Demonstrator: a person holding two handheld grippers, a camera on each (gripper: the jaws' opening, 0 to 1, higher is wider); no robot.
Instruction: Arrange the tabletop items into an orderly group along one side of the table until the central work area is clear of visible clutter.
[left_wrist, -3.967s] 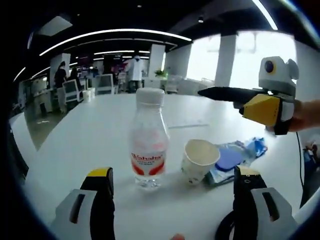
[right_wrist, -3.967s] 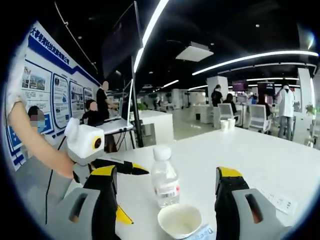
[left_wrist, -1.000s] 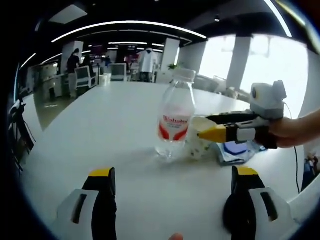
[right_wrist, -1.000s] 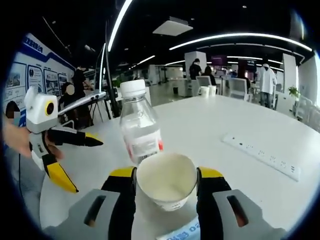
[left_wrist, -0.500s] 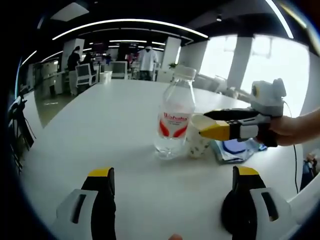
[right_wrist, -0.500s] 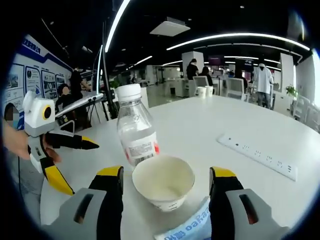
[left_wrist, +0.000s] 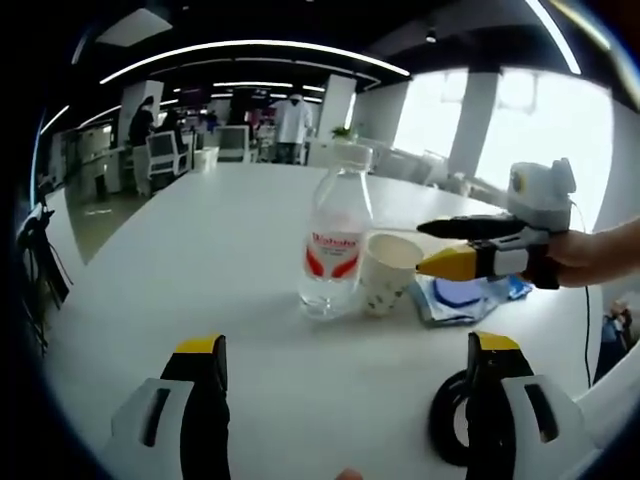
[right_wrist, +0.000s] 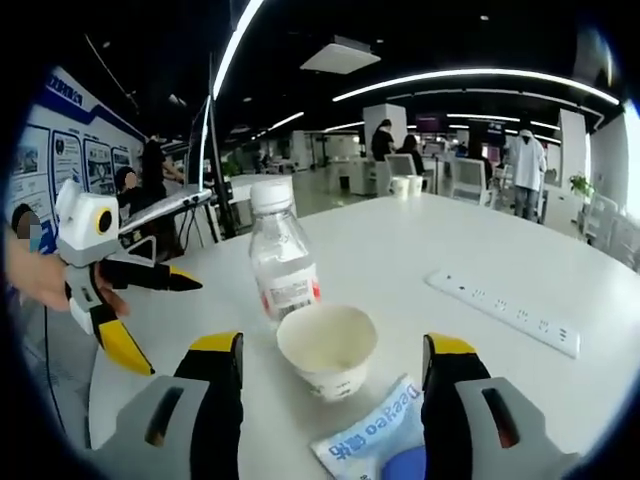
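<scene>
An open-plan office: long white tables (right_wrist: 520, 260), swivel chairs (right_wrist: 470, 175), curved ceiling light strips (left_wrist: 250, 48), wall display boards (right_wrist: 75, 160) and people at desks.

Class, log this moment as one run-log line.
right tongs: open, behind paper cup | left tongs: open, empty | water bottle: upright beside cup | wipes packet: flat on table

In your left gripper view the paper cup (left_wrist: 388, 272) hides part of the blue wipes pack (left_wrist: 462, 297). In your right gripper view that pack (right_wrist: 380, 441) is cut off by the bottom edge, its print too small to read whole.
</scene>
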